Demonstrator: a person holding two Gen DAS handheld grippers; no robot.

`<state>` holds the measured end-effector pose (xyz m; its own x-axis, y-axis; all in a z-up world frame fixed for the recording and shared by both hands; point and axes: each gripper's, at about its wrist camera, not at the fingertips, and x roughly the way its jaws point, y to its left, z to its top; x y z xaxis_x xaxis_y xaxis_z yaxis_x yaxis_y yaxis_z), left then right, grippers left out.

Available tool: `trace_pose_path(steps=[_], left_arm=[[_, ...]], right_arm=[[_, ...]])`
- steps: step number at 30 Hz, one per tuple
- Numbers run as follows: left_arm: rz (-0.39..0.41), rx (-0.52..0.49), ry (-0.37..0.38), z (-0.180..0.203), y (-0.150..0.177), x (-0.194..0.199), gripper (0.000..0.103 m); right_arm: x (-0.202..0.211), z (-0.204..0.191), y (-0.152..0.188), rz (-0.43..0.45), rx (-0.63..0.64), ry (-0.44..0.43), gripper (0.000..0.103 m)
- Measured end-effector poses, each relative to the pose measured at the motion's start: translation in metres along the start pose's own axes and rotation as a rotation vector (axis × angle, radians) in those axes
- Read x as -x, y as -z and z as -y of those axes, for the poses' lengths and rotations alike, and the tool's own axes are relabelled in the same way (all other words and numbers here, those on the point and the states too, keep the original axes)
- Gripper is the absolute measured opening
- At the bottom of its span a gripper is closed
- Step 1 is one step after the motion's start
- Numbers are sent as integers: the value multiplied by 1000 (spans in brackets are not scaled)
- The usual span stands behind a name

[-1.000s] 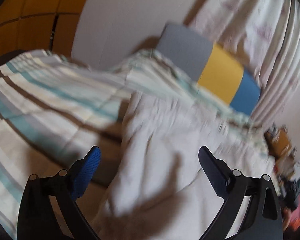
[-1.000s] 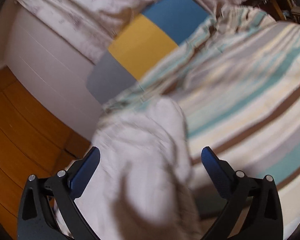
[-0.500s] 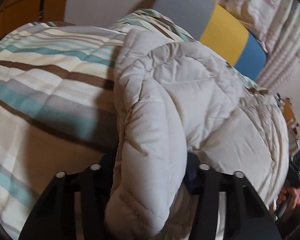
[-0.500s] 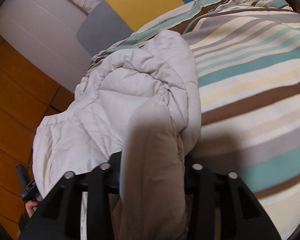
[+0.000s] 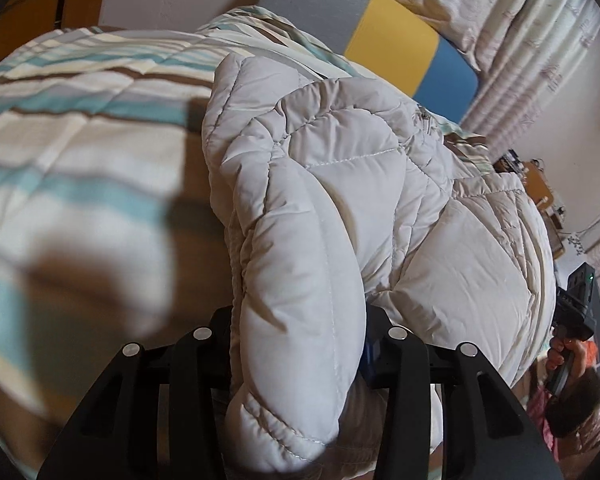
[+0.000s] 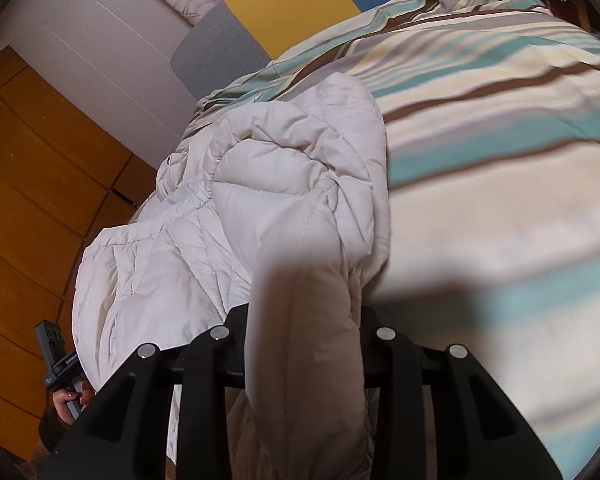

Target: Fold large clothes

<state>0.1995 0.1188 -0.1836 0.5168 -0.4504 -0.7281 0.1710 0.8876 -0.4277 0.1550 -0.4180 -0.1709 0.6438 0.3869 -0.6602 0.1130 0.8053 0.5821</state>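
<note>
A pale grey quilted puffer jacket point(image 5: 340, 184) lies bunched on a striped bed. My left gripper point(image 5: 300, 344) is shut on a thick padded fold of the jacket; the fold bulges out between the jaws and hides the fingertips. My right gripper point(image 6: 304, 332) is shut on another padded edge of the same jacket point(image 6: 268, 184), which drapes over the jaws. The jacket stretches between the two grippers. The other hand-held gripper shows at the right edge of the left wrist view point(image 5: 576, 304) and at the lower left of the right wrist view point(image 6: 56, 360).
The bed has a quilt point(image 6: 480, 128) striped in teal, brown, cream and grey. A grey, yellow and blue headboard point(image 5: 380, 40) stands behind it, with pale curtains point(image 5: 520, 40) beyond. Orange wooden cabinets point(image 6: 40, 200) stand beside the bed. A cluttered shelf point(image 5: 540, 184) is far right.
Both grippers were open above the jacket a second ago; they have closed on padded folds of it. Since half a second ago the view has shifted only slightly.
</note>
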Motion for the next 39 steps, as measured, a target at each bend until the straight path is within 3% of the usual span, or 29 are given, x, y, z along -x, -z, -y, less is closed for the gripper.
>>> trace_pose_path(steps=[6, 8, 10, 13, 14, 16, 20, 21, 23, 24, 26, 28, 31, 39], left_arm=[[15, -28, 4, 16, 34, 19, 45], [25, -37, -29, 18, 38, 26, 61], [40, -36, -55, 17, 33, 34, 72], [107, -27, -45, 18, 22, 56, 76], [121, -27, -44, 19, 16, 59, 82], [137, -35, -37, 25, 3, 57, 83], [74, -28, -16, 38, -25, 25, 83], [48, -26, -19, 40, -27, 18, 83], [9, -37, -19, 43, -24, 7, 65], [5, -50, -37, 46, -22, 3, 61], [9, -80, -30, 51, -18, 5, 35], [35, -86, -30, 52, -16, 14, 26], [121, -89, -42, 57, -17, 37, 21], [375, -77, -56, 75, -46, 86, 21]], right_arm=[[28, 2, 32, 17, -5, 17, 33], [34, -3, 37, 19, 20, 49, 46], [41, -11, 34, 42, 57, 94, 53], [53, -19, 23, 100, 109, 149, 60], [55, -20, 15, 117, 112, 150, 61], [56, -19, 13, 115, 98, 126, 62], [40, -15, 4, 66, 64, 80, 61], [33, -16, 2, 46, 63, 76, 55], [20, -23, 4, 23, 96, 101, 42], [19, -25, 8, 19, 115, 112, 34], [22, -31, 17, 23, 155, 128, 27], [27, -35, 19, 47, 178, 135, 22], [46, -44, 18, 103, 212, 158, 19], [80, -83, -13, 285, 254, 152, 15]])
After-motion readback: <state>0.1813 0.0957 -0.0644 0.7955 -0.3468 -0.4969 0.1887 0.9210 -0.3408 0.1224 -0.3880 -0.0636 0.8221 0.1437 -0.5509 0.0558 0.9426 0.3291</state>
